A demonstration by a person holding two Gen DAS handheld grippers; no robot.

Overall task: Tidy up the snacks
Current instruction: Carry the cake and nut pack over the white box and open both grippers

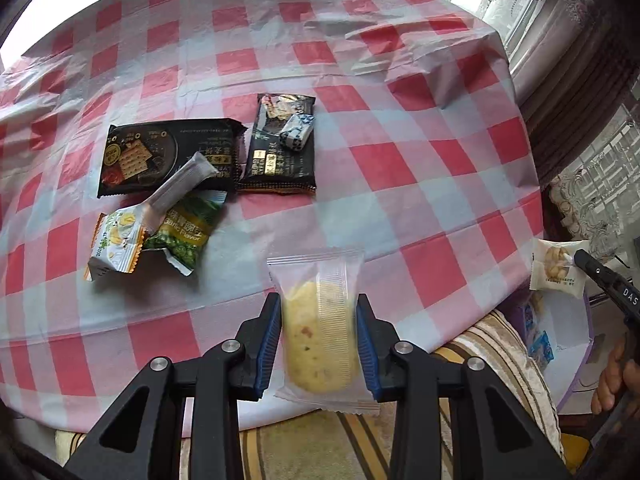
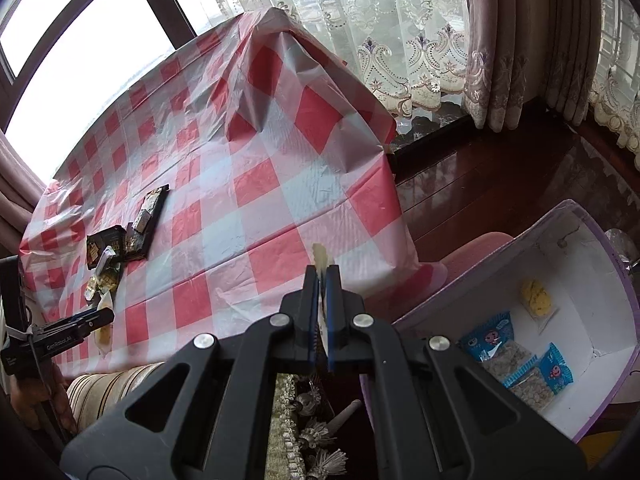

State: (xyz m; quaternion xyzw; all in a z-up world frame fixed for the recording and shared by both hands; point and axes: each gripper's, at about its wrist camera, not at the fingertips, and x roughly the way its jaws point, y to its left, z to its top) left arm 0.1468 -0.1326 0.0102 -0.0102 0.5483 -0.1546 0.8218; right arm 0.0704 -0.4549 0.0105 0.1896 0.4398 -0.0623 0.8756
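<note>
My left gripper [image 1: 319, 312] is shut on a clear packet with a yellow cake [image 1: 320, 328], held over the near table edge. My right gripper [image 2: 323, 276] is shut on a thin white snack packet [image 2: 322, 259], seen edge-on; in the left wrist view this packet [image 1: 556, 266] hangs to the right of the table above a white box with a purple rim [image 2: 576, 236]. The box holds two blue packets [image 2: 496, 340] and a yellow cake packet [image 2: 536, 298]. Several snacks lie on the table: two black cracker packets [image 1: 168, 156], a green pea packet [image 1: 188, 232] and others.
The table has a red and white checked cloth [image 1: 400, 160]. A striped cushion [image 1: 500, 352] sits below its near edge. Lace curtains [image 2: 400, 20] and a dark wooden sill [image 2: 500, 168] lie beyond the table and box.
</note>
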